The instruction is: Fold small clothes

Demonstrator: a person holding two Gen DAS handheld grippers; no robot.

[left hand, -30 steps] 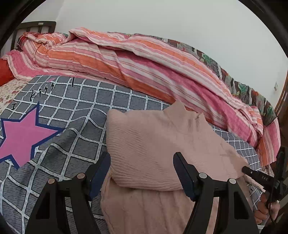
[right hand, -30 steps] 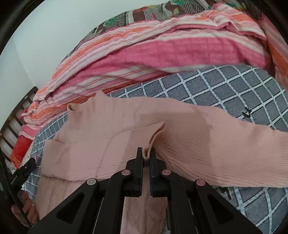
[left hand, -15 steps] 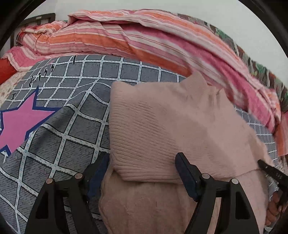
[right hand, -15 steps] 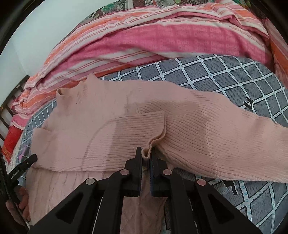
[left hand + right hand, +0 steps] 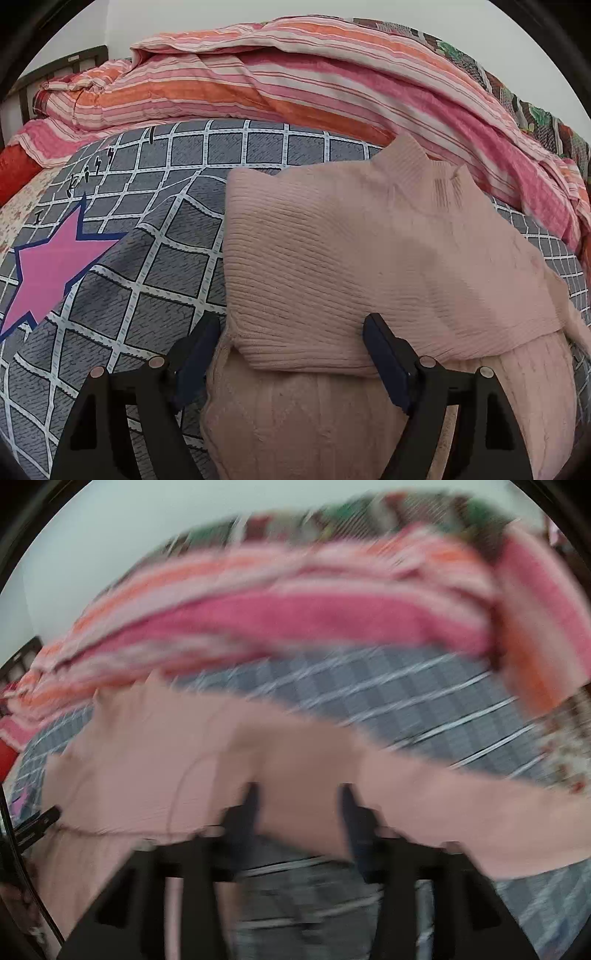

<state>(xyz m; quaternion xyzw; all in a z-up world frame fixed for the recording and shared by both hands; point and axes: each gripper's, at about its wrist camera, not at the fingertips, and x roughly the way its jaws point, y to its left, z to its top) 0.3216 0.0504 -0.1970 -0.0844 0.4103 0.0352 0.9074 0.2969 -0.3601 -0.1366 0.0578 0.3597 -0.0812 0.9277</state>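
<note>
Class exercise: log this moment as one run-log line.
left tool: opening, over pink sweater | right tool: opening, nothing gripped | folded sleeve on sweater

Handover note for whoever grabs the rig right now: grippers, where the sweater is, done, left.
Left gripper: jaws opening, astride the cuff end of the folded-in sleeve, pads not pressing.
Right gripper: jaws opening, nothing pinched; view blurred.
Pink sweater: flat on the checked bedspread, collar toward the striped quilt.
Done: one sleeve folded across the chest.
Left: the other sleeve lies stretched out sideways; probably fold it in, then fold the body.
</note>
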